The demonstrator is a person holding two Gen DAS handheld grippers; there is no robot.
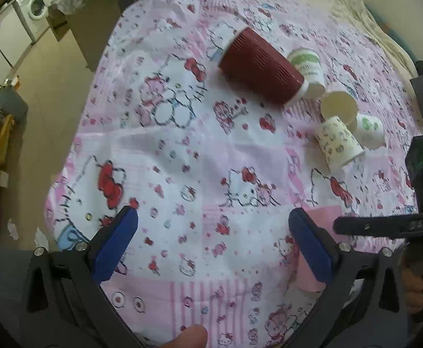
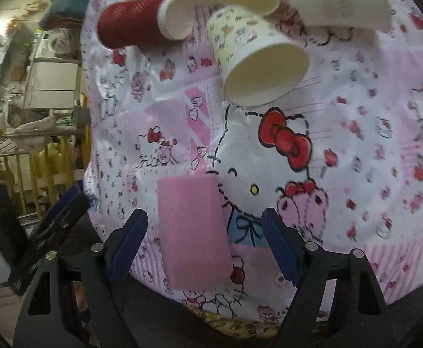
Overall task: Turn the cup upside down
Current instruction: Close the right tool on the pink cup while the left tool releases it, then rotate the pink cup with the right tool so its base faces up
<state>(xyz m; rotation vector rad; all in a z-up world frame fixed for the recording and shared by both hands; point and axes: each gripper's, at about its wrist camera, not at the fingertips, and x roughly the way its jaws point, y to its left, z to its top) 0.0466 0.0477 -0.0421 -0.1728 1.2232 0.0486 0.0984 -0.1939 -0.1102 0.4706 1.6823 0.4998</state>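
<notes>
1. Printing on the white paper cups [image 1: 339,142] is too blurred to read; the cloth [image 1: 200,150] shows cartoon cats with red bows.
2. Left gripper [image 1: 213,242] hovers released over the cloth, holding nothing.
3. Right gripper [image 2: 204,249] is spread wide; the pink cup [image 2: 192,232] sits between its fingers, untouched, wider end nearest the camera.

Washing machine [image 1: 37,10] (white), beige floor [image 1: 55,92]
</notes>
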